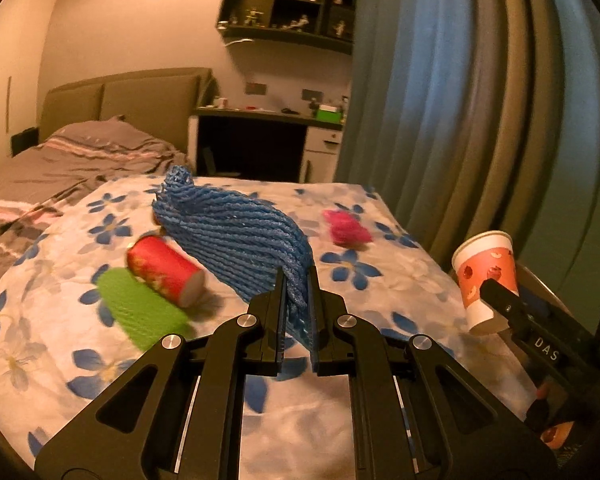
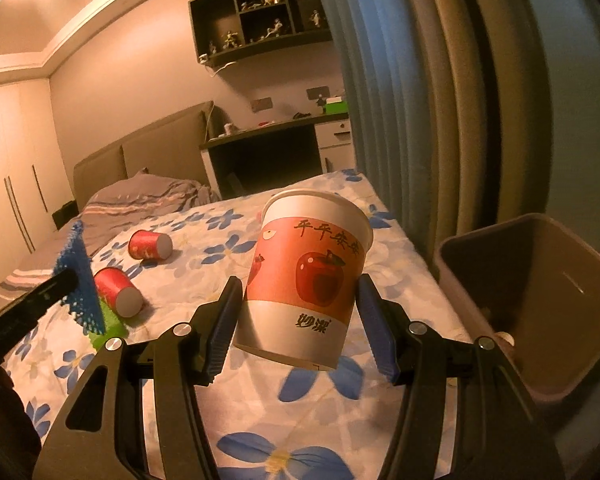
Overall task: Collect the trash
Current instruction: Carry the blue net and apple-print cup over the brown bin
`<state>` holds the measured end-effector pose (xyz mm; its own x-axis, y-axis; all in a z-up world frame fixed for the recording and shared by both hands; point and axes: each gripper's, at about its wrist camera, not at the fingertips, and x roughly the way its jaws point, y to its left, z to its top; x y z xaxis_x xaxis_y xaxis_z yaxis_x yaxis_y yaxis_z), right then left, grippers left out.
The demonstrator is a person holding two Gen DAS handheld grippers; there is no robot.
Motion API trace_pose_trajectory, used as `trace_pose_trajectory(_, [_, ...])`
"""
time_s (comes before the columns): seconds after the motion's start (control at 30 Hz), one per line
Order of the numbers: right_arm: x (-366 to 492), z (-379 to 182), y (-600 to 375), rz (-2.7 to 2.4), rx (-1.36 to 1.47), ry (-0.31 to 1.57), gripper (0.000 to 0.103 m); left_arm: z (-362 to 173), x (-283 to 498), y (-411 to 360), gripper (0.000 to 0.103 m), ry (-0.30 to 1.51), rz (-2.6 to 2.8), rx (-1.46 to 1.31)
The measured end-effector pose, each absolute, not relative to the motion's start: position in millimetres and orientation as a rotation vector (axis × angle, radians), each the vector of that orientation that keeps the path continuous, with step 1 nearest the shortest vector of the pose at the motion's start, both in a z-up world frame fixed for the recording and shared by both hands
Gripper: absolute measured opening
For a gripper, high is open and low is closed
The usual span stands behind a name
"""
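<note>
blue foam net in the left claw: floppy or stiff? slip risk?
Likely floppy: the blue foam net fans out and twists beyond the left claw, not keeping a flat shape. Probably light, since a pinch at one end holds it up. Slip risk seems low; its open ribbed mesh squashes between the pads.

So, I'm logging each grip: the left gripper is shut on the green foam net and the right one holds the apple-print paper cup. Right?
Not quite. The left gripper is shut on the blue foam net, as the left wrist view shows; the green foam net lies on the bedspread. The right gripper does hold the apple-print paper cup.
</note>
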<state>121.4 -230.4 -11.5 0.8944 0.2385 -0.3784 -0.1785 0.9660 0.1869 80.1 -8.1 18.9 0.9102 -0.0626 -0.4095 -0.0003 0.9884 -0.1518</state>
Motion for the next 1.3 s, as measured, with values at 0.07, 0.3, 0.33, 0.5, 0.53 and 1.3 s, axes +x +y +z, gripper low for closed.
trace_pose_trajectory(0.07, [119.6,-10.7,-235.7,0.205,0.148,0.402,0.057,18.0,82.9,-18.5,0.008,0.426,-0.048,-0.139])
trace_pose_trajectory(0.3, [113.5,-9.2,-257.4,0.168,0.151,0.38,0.057,16.7,93.3,-46.1,0.008,0.434,-0.103,-0.113])
trace_pose_trajectory(0.33, [113.3,-9.0,-259.5,0.164,0.151,0.377,0.057,16.4,94.9,-51.2,0.008,0.435,-0.114,-0.107])
trace_pose_trajectory(0.5, [110.2,-7.9,-270.5,0.142,0.156,0.363,0.057,16.0,100.9,-71.7,0.008,0.441,-0.153,-0.079])
trace_pose_trajectory(0.53, [110.2,-7.5,-271.8,0.137,0.157,0.36,0.057,16.3,103.1,-76.3,0.008,0.441,-0.165,-0.072])
trace_pose_trajectory(1.3, [98.1,-1.4,-364.1,-0.078,0.201,0.286,0.057,15.0,133.5,-220.2,0.008,0.417,-0.51,0.081])
